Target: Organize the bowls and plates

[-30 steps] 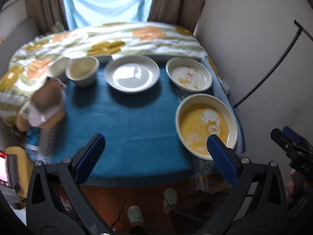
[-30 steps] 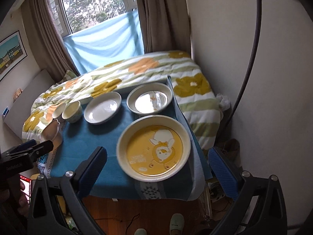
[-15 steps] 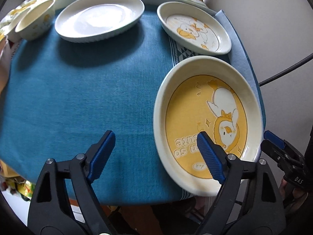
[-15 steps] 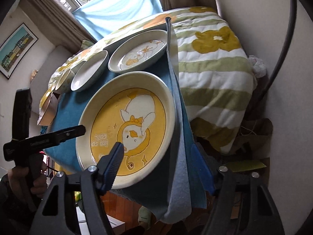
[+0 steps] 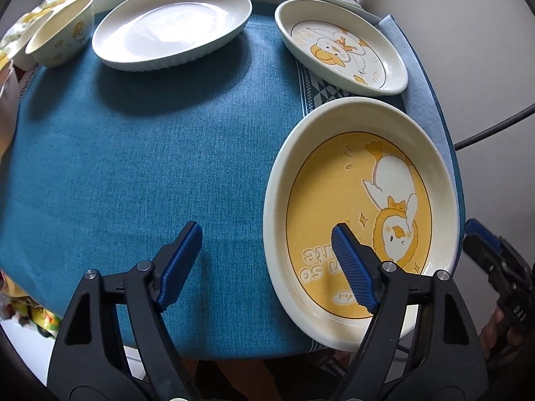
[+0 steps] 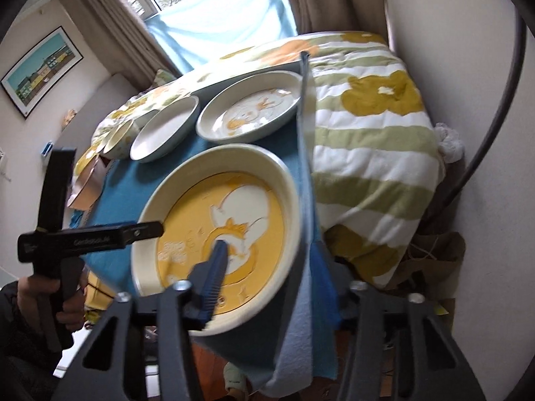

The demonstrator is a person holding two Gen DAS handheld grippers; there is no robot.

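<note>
A large yellow duck plate (image 5: 361,207) lies at the near right of the blue-clothed table (image 5: 150,153); it also shows in the right wrist view (image 6: 220,220). My left gripper (image 5: 267,267) is open, its jaws astride the plate's near left rim. My right gripper (image 6: 267,274) is open at the plate's near right rim, one finger (image 6: 214,267) over the plate, the other hidden behind the hanging cloth. Behind stand a small duck plate (image 5: 341,46), a plain white plate (image 5: 170,30) and a small bowl (image 5: 60,40).
The blue cloth (image 6: 301,300) hangs off the table's right edge beside a bed with a flowered quilt (image 6: 367,127). A wall (image 5: 468,50) and a black cable (image 5: 495,127) lie right. A second bowl (image 5: 20,46) sits at the far left.
Both grippers have moved in closer to the large yellow duck plate. The right gripper's finger now reaches over the plate's near rim.
</note>
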